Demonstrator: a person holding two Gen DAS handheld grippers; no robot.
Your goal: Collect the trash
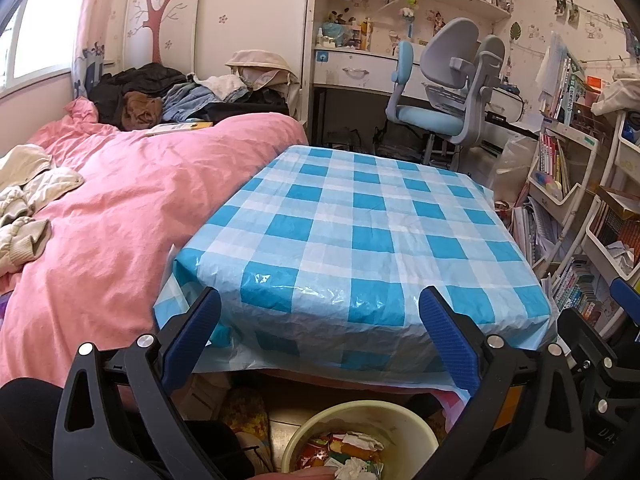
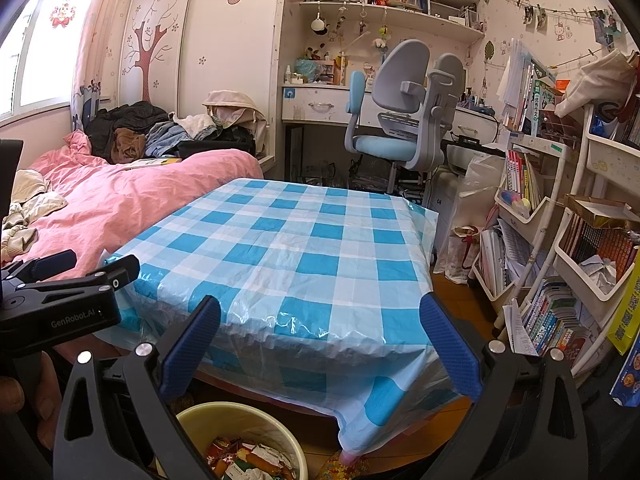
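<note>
My left gripper (image 1: pixel 320 336) stands wide apart, blue pads (image 1: pixel 448 340) spread and nothing between them. My right gripper (image 2: pixel 320 340) is likewise wide and empty. Both are held level in front of the near edge of the table, clear of it, fingers pointing across its top. In the right wrist view my left gripper (image 2: pixel 68 280) shows at the left margin, side by side with the right one, with part of my hand (image 2: pixel 28 396) below it.

Directly beneath both tools, on the floor at the table's near edge, stands a cream-coloured bin (image 1: pixel 400 420), also seen from the right wrist (image 2: pixel 256 420). Inside it lies the trash (image 1: pixel 352 454): crumpled wrappers in red, orange and yellow with white paper mixed in (image 2: pixel 248 460). How full the bin is I cannot tell; only its upper part is in view.

The table carries a blue-and-white checked plastic cloth (image 1: pixel 360 220), which hangs over the near edge and corners. Its top is bare in both views.

To the left, against the table, is a bed with a pink duvet (image 1: pixel 120 200); a heap of clothing (image 1: pixel 180 92) lies at its far end. Beyond the table stands a grey and blue desk chair (image 1: pixel 448 92) before a desk with shelves. To the right are white racks of books (image 2: pixel 560 240).
</note>
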